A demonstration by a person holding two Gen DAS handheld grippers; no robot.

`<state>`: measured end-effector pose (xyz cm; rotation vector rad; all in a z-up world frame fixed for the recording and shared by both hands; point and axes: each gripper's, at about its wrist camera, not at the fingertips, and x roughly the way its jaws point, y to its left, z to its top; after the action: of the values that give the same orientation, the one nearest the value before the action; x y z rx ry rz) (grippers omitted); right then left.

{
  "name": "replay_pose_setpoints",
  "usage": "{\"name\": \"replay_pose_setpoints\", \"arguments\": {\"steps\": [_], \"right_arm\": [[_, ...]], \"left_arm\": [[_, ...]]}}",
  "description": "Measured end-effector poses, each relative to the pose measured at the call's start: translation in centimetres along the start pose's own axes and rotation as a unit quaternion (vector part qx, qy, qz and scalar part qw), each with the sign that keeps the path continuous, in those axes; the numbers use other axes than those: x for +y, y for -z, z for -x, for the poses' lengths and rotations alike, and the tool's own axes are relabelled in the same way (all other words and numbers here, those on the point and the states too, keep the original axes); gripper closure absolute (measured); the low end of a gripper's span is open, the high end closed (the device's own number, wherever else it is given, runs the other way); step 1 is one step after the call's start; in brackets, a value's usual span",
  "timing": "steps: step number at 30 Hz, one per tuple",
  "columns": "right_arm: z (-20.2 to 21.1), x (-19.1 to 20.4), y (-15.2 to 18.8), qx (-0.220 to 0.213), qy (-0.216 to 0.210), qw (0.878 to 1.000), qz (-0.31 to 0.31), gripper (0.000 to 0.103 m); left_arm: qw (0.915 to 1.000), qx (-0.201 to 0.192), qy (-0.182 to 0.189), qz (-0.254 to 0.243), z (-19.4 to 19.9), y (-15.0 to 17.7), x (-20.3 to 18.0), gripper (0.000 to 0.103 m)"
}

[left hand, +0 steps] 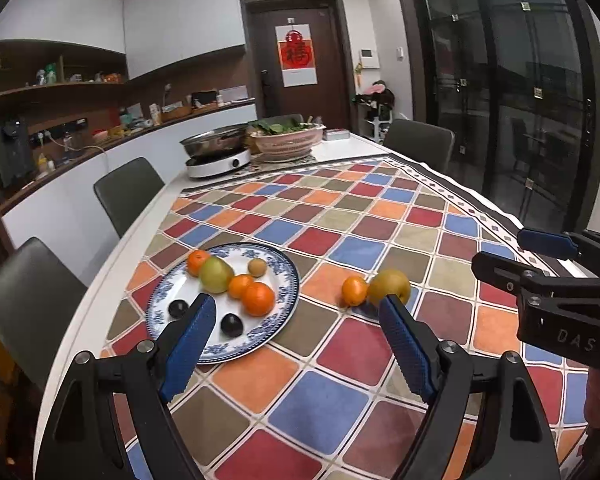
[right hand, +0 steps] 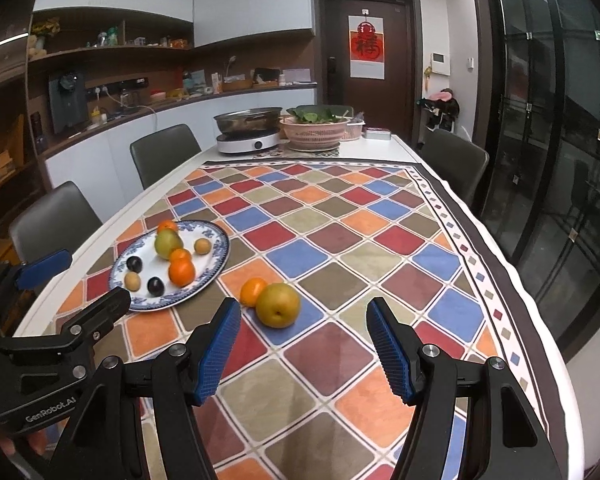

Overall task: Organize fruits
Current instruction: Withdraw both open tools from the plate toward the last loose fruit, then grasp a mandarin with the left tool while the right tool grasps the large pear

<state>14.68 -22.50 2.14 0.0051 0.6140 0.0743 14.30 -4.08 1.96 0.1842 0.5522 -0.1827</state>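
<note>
resting off the plate [right hand: 216, 258]: one orange [right hand: 253, 291], one pear [right hand: 278, 305].

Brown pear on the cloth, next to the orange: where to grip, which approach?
Grip the brown pear across its widest middle, right gripper coming from the near side. It sits stem-dimple toward the camera, and an orange touches its far-left, so keep the left finger clear there.

The desk [right hand: 384, 146] is covered by a checkered cloth [right hand: 340, 240]. At its far end a steel pan [right hand: 247, 117] is seen on a white cooker [right hand: 247, 142], beside a pink basket [right hand: 314, 130] of greens. Grey chairs [right hand: 164, 152] are set alongside.
</note>
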Motion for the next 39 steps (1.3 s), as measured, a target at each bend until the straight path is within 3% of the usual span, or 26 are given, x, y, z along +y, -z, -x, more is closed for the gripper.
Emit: {"name": "replay_pose_setpoints", "arguments": {"steps": [12,20,36,39], "right_arm": [[-4.1,-0.7,0.3,0.030,-0.004,0.999,0.012,0.037],[-8.4,1.0,0.2,0.062,-0.032,0.997,0.038,0.037],[-15.0,2.4,0.9,0.125,-0.054,0.989,0.052,0.038],[-15.1,2.4,1.0,0.125,-0.056,0.989,0.054,0.043]], "left_arm": [[0.9959,0.019,0.054,-0.069,-5.4,0.1,-0.8,0.042],[0.9945,0.036,0.049,-0.085,-7.7,0.9,0.5,0.042],[0.9952,0.068,0.050,-0.051,-9.6,1.7,1.7,0.042],[0.9948,0.071,0.054,-0.050,-10.0,1.5,1.5,0.042]]}}
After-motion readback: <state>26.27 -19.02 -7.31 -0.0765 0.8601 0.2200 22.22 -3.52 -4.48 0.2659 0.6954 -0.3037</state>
